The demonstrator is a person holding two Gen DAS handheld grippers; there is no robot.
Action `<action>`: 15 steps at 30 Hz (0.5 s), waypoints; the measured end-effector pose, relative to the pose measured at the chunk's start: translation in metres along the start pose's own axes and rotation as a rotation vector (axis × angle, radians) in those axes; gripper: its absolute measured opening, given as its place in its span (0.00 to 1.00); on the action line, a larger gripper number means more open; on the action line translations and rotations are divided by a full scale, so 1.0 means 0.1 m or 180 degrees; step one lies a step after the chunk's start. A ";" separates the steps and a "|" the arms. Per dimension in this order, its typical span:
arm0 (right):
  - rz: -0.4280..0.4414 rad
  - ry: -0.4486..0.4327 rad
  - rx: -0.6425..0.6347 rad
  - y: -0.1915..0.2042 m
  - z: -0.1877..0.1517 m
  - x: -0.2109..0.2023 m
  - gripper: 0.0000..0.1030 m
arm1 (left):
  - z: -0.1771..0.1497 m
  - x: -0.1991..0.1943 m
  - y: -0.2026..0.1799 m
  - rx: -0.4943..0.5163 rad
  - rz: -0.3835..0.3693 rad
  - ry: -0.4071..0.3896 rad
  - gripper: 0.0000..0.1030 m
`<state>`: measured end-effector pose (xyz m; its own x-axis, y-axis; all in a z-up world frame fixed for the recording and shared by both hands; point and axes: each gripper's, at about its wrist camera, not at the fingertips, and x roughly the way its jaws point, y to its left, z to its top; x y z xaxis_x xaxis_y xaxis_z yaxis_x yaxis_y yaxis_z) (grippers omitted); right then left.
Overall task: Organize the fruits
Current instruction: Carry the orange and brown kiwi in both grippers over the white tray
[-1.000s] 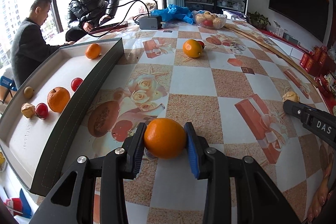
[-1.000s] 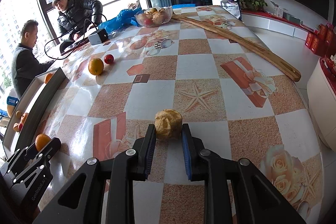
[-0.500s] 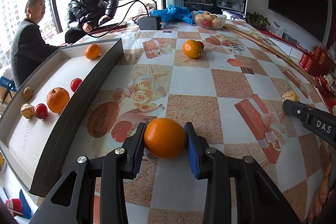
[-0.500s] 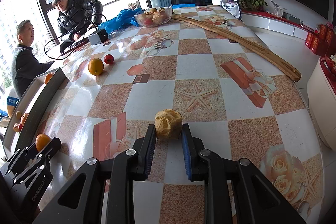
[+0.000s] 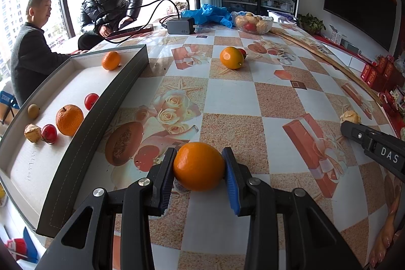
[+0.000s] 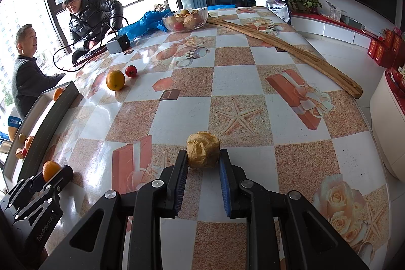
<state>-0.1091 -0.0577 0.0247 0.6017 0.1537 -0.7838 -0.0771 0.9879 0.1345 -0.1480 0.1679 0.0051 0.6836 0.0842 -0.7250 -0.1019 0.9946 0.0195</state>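
My left gripper (image 5: 199, 165) is shut on an orange (image 5: 199, 166) that rests on the checked tablecloth, just right of the grey tray (image 5: 119, 82). My right gripper (image 6: 203, 156) is shut on a tan wrinkled fruit (image 6: 203, 148), also down on the cloth. The tray holds two oranges (image 5: 69, 119), red fruits (image 5: 91, 101) and small tan ones (image 5: 33, 132). Farther back on the table lie another orange (image 5: 231, 57) and a small red fruit (image 6: 131, 70) beside it. In the right wrist view the left gripper (image 6: 54, 175) and its orange show at lower left.
A glass bowl of fruit (image 5: 253, 23), a grey power adapter (image 5: 180, 26) with cables and a blue plastic bag (image 5: 210, 13) stand at the far end. A long wooden plank (image 6: 286, 47) lies along the right edge. Two seated people (image 5: 106, 4) are at the far left corner.
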 end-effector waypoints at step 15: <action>0.0081 0.0046 0.0017 -0.02 0.03 0.00 0.23 | 0.09 -0.05 0.11 -0.0177 -0.0402 0.0202 0.38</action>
<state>-0.1063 -0.0597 0.0262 0.5882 0.1789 -0.7887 -0.0877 0.9836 0.1577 -0.1462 0.1789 0.0153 0.6467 -0.0470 -0.7613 -0.0592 0.9920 -0.1115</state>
